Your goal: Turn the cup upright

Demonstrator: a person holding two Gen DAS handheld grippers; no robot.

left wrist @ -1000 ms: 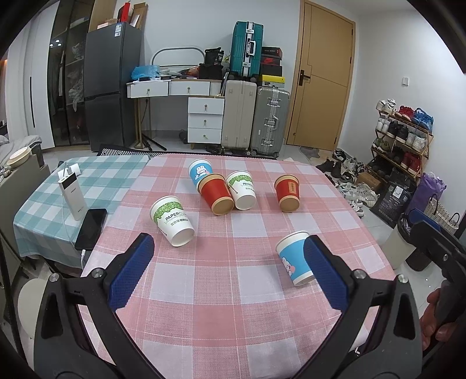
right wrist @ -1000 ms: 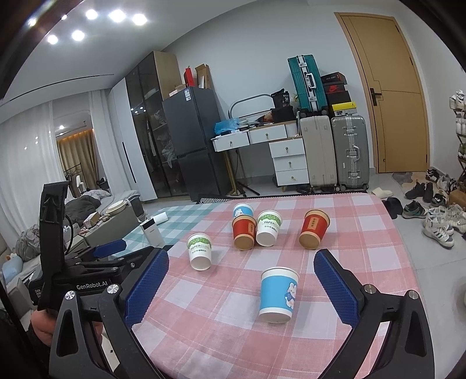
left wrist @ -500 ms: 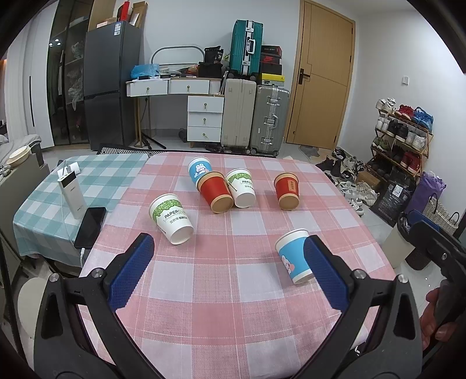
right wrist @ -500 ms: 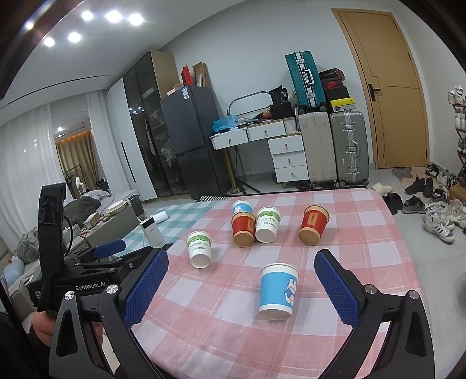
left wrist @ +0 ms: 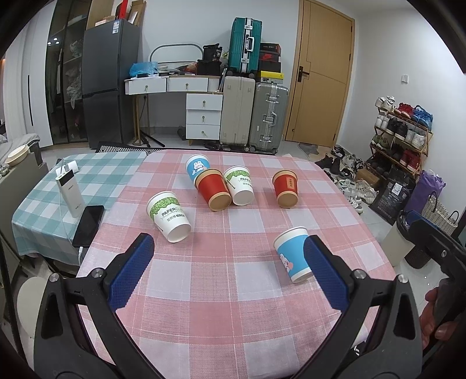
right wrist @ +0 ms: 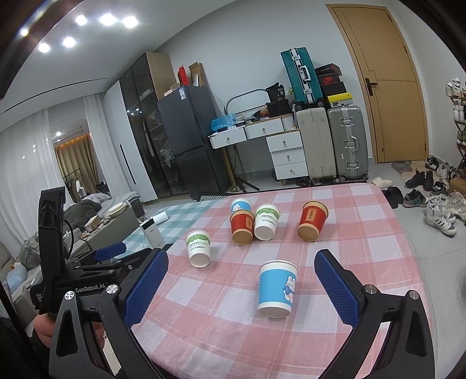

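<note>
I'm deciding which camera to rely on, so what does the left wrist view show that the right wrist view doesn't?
Only the left wrist view shows the black phone on the green checked cloth, the purple bag by the shoe rack, and the left gripper wide open.

Only the right wrist view shows the ceiling lights, the curtains and the right gripper wide open.

Both show six cups lying tipped on the pink checked table, the nearest blue cup among them, plus the power bank and suitcases.
</note>
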